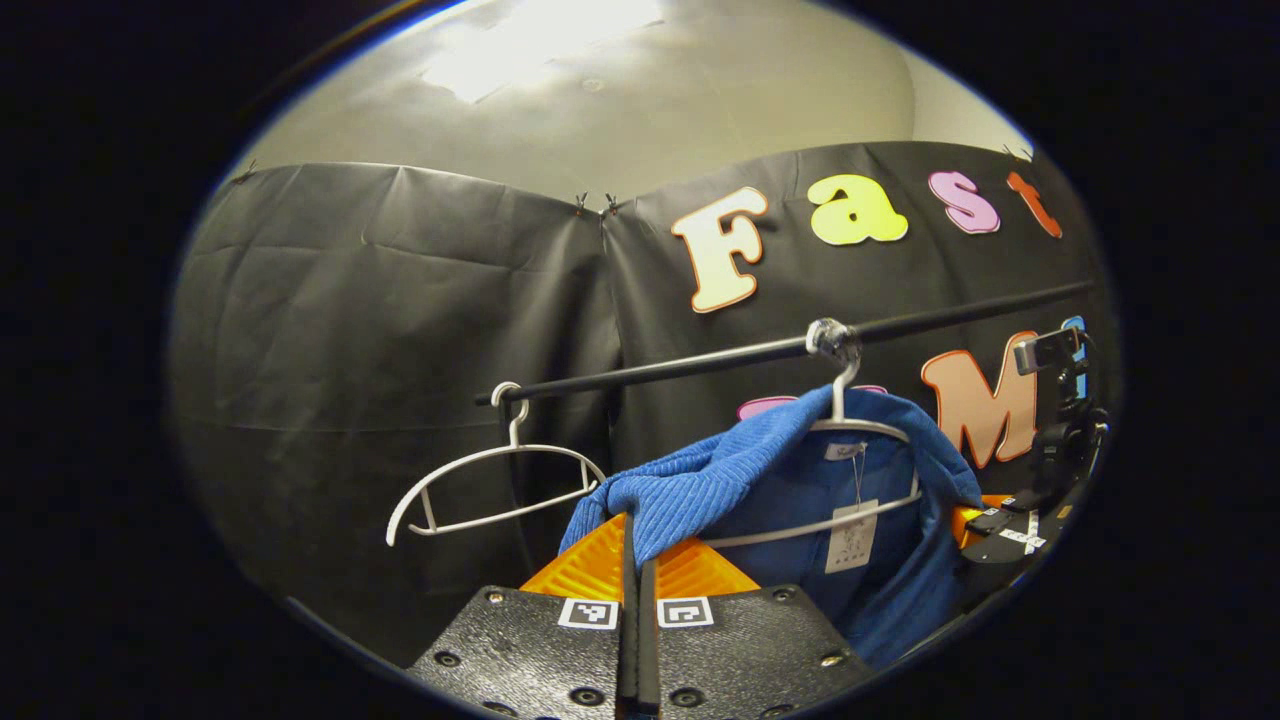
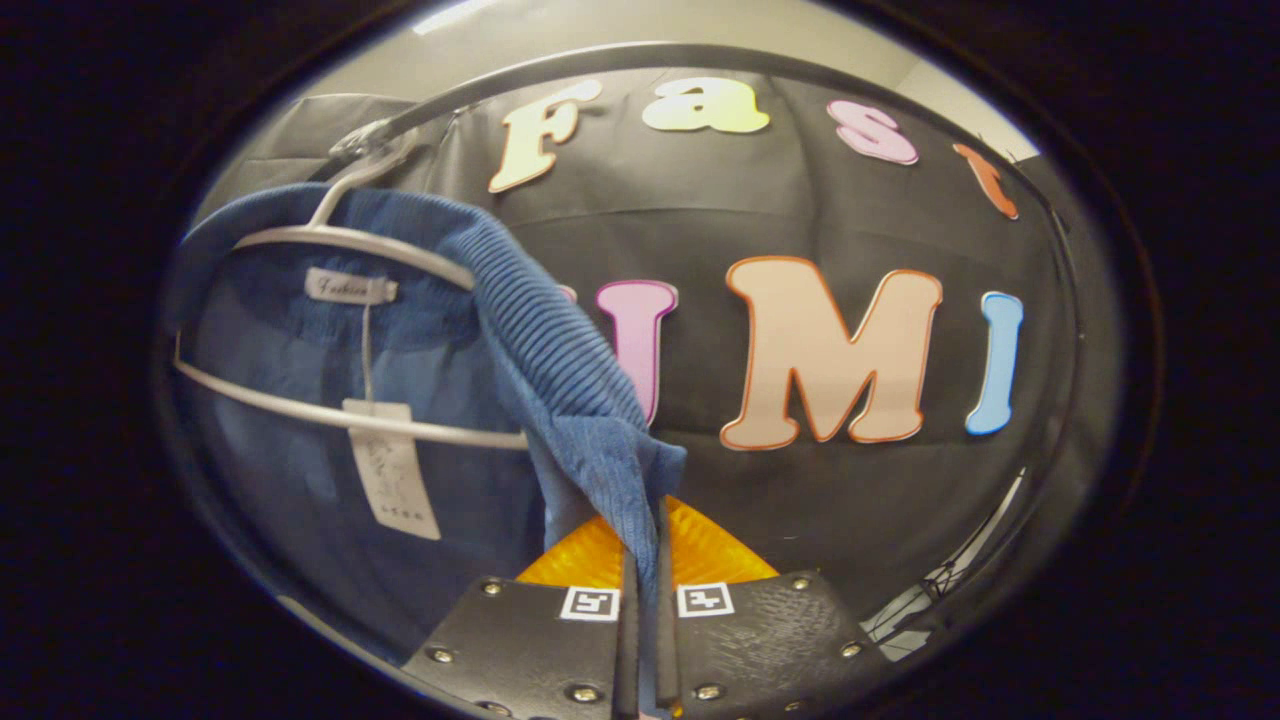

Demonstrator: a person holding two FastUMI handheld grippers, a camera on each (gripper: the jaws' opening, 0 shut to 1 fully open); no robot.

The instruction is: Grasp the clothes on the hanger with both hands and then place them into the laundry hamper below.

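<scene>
At lower centre of the left gripper view, the left gripper (image 1: 637, 560) is clamped on the blue ribbed knit garment (image 1: 800, 480), which hangs on a white hanger (image 1: 850, 425) from the black rail (image 1: 700, 362). In the right gripper view the right gripper (image 2: 645, 545) likewise pinches the garment's other shoulder, at lower centre.

I'm working in a small recording booth, not a home. Black cloth (image 1: 400, 300) is clipped up as walls across the frame, and a bare rail (image 1: 700, 362) crosses the middle with hangers (image 1: 495, 490).
</scene>
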